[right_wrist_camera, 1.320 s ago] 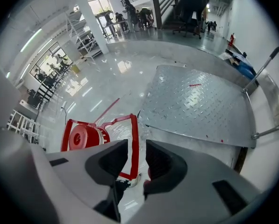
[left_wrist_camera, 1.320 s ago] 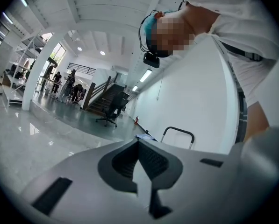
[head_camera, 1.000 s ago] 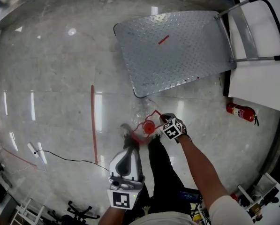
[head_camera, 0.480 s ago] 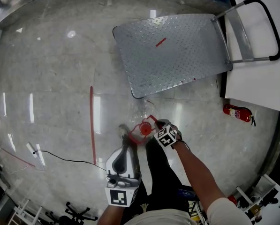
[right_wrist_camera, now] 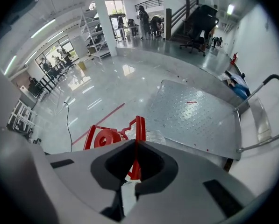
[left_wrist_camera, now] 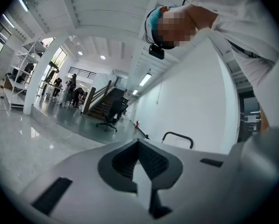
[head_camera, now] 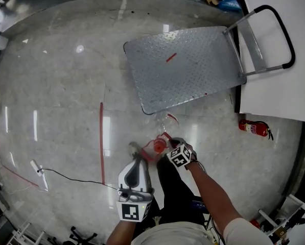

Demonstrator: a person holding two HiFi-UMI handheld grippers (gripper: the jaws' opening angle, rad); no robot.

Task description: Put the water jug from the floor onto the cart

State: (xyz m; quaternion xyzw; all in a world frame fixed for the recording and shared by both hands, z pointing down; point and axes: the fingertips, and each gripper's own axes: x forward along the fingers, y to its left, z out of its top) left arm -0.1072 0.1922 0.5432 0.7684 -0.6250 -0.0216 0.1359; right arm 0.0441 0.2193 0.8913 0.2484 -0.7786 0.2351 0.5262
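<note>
Reaching steeply down from the person's bare forearm, the right gripper [head_camera: 171, 146] has its jaws closing on the upright red handle [right_wrist_camera: 139, 127] of the water jug [right_wrist_camera: 154, 135], and the handle strip stands pinched between the two tips. The left gripper [left_wrist_camera: 138, 146] is held close to the body on the near left, pointing almost level, with its jaws together and nothing between them. The jug sits just beyond the person's dark trouser legs, right of the left gripper's tips, with its round red cap [head_camera: 159, 145] beside the handle. Its clear body lies toward the cart [head_camera: 183, 65], close to the cart's near edge but not on it. Whether the jug touches the floor [head_camera: 55, 96] cannot be told, and what it holds cannot be made out through the clear wall. The cart's ribbed metal deck spreads on the far side, and its black-gripped push bar [head_camera: 282, 32] lies at the far right against a white wall. A red fire extinguisher [head_camera: 253, 128] lies on the floor to the right, apart from the jug. A red line [head_camera: 101, 137] runs along the glossy floor on the left, with a thin black cable [head_camera: 75, 177] crossing near it.
</note>
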